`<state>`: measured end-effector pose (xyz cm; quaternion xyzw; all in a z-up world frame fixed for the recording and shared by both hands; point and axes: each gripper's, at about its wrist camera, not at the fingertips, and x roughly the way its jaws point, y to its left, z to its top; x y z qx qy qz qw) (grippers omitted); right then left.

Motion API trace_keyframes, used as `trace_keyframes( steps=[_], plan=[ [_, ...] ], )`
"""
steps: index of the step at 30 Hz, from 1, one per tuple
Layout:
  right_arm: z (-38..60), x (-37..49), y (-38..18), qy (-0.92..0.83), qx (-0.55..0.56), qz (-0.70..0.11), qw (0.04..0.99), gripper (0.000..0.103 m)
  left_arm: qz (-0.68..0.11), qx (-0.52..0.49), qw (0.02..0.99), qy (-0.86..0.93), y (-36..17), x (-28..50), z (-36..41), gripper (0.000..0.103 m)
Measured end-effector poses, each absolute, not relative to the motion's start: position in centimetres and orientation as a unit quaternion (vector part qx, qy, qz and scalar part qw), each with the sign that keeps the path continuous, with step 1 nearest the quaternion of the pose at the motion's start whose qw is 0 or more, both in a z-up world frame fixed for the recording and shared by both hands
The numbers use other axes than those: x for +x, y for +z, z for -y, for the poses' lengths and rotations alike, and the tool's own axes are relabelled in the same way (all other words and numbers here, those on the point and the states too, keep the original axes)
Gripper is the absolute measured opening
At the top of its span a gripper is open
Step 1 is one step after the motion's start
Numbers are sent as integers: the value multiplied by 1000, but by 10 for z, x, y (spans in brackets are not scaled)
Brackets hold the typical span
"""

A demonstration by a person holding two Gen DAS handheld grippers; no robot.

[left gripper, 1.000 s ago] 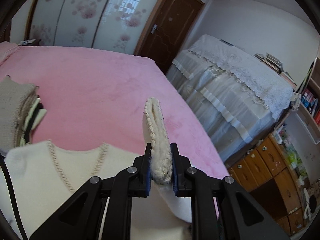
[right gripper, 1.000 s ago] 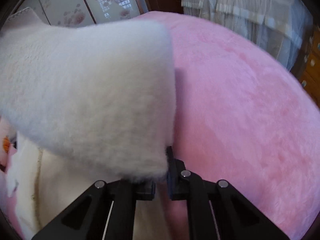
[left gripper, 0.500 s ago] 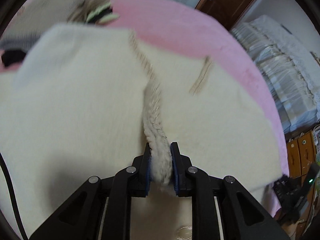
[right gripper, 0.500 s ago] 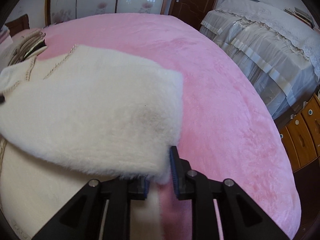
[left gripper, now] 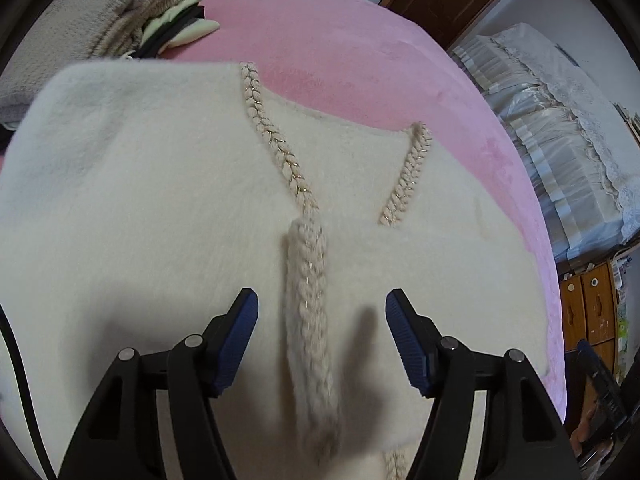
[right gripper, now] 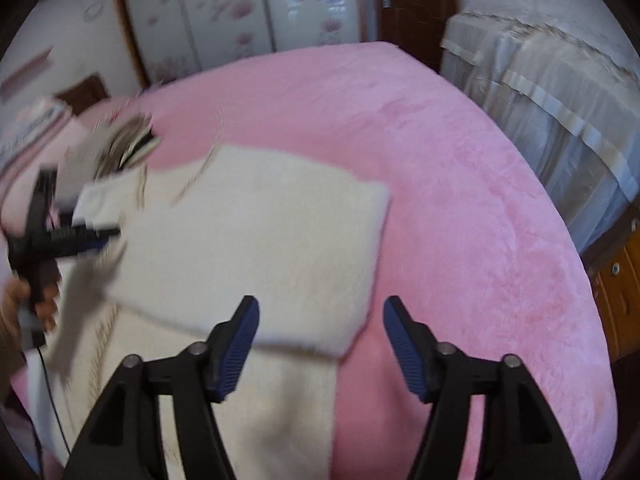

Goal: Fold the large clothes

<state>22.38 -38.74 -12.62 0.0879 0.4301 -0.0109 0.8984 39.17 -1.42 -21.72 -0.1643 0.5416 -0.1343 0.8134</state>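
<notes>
One cream sweater (left gripper: 160,208) lies folded on the pink bed (left gripper: 340,52), filling the left wrist frame's centre; one stack of folded knits (left gripper: 100,16) sits upper left. Bare pink runs right to the bed's edge. The left gripper (left gripper: 320,312) is opening, its pads clear of the braided trim (left gripper: 308,300) between them. The right gripper (right gripper: 320,316) is opening, holding nothing.

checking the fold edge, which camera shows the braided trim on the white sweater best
The left wrist view: the braided trim runs sharp and close between the opening fingers of the left gripper, untouched. The right wrist view shows the white sweater more fully, but its trim is only faint, blurred lines.
</notes>
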Motion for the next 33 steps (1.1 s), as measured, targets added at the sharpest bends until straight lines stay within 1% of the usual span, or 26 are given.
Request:
trace_keyframes(
  steps=[2, 5, 7, 8, 9, 10, 11, 12, 13, 14, 15, 17, 20, 22, 25, 26, 29, 30, 33],
  plan=[
    [403, 248, -131, -32, 109, -436, 893, 68, -541, -163, 813, -138, -221, 404, 20, 65],
    [416, 288, -155, -47, 120, -467, 875, 68, -537, -154, 816, -148, -223, 414, 29, 64],
    [423, 313, -177, -63, 120, -493, 859, 68, -536, -142, 819, -146, -224, 418, 35, 49],
    [426, 321, -185, -67, 125, -500, 854, 68, -537, -132, 822, -135, -225, 421, 37, 32],
    [431, 329, -194, -67, 139, -504, 850, 68, -538, -127, 824, -125, -225, 422, 38, 20],
    [436, 335, -202, -64, 160, -507, 845, 68, -540, -127, 823, -121, -225, 423, 38, 19],
    [440, 340, -208, -58, 180, -508, 840, 68, -537, -126, 825, -120, -223, 423, 38, 14],
    [444, 344, -212, -51, 198, -504, 839, 67, -532, -122, 829, -121, -220, 422, 39, 13],
    [445, 348, -214, -45, 206, -498, 841, 62, -527, -113, 833, -122, -217, 419, 40, 12],
    [442, 351, -214, -31, 204, -492, 846, 48, -519, -102, 840, -121, -212, 417, 43, 12],
    [436, 354, -210, -20, 193, -496, 847, 14, -502, -96, 851, -121, -205, 412, 45, 11],
    [416, 354, -192, -30, 130, -482, 866, 13, -453, -95, 878, -125, -186, 396, 44, 11],
    [381, 342, -159, -20, 32, -415, 909, 12, -397, -87, 906, -117, -172, 377, 44, 11],
    [370, 345, -160, -33, -9, -403, 915, 12, -400, -75, 909, -94, -183, 378, 38, 11],
    [367, 366, -193, -56, -36, -457, 887, 13, -452, -80, 885, -77, -218, 394, 26, 12],
    [365, 370, -201, -63, -40, -468, 880, 14, -456, -80, 883, -73, -223, 396, 27, 12],
    [363, 368, -198, -89, -38, -470, 877, 22, -463, -82, 880, -66, -218, 399, 26, 18],
    [364, 366, -191, -98, -30, -469, 877, 26, -472, -82, 875, -63, -215, 400, 25, 25],
    [366, 344, -157, -103, 4, -435, 895, 26, -483, -77, 872, -37, -197, 398, 21, 36]
  ],
)
